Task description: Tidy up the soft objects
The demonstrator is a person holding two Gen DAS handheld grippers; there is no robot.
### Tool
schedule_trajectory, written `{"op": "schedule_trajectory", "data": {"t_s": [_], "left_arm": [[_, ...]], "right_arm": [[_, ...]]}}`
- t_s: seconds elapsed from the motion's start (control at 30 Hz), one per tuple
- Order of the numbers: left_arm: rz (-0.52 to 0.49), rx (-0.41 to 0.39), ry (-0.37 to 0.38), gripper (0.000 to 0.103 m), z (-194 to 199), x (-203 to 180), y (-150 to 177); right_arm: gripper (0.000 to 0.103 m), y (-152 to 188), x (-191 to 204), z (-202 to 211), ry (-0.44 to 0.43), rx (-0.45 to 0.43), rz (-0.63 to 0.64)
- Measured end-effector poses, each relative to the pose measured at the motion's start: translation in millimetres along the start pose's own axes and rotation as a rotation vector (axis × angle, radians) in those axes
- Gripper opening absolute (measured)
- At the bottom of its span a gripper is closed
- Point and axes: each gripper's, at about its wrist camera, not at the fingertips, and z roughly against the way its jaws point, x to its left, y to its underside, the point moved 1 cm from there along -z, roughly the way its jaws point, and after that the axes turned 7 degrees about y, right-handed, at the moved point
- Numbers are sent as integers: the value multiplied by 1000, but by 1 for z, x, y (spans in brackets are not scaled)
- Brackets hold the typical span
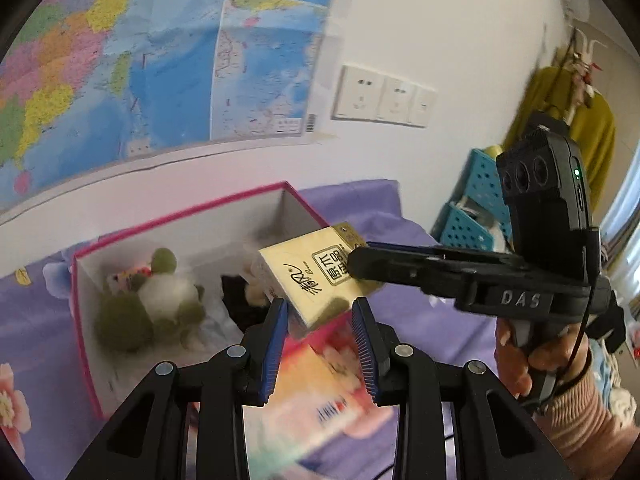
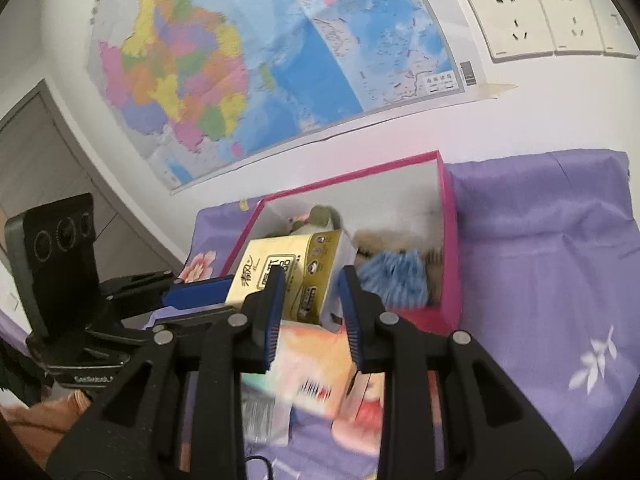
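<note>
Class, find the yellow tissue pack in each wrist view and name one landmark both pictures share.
Left wrist view: the yellow tissue pack sits just below centre, over the pink box's near edge.
Right wrist view: the yellow tissue pack is at lower centre, in front of the box.
Shared landmark: the pink box, under the wall map.

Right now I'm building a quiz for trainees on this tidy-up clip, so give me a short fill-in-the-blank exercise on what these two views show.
1. The yellow tissue pack is held by ____ hand-held grippers at once.
2. The open box has a rim coloured ____.
3. The green and white plush toy lies ____ the box.
4. On the wall above the box hangs a ____.

Missing words: two (both); pink; inside; map
</note>
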Motion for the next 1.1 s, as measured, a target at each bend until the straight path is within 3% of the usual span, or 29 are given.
{"op": "schedule_trajectory", "data": {"t_s": [0.5,0.6,0.83,1.1], "left_arm": [[137,98,-37,33,-65,43,-30],[157,93,-47,33,-64,46,-30],[103,16,-31,33,-21,38,-11],[10,-77,11,38,55,21,45]], "right_arm": [[33,-39,-43,-66,121,34,-108],[42,-40,-48,-66,153,18,-132],[43,-17,-36,-38,106,5,-86],[43,34,-3,8,-27,6,3]]}}
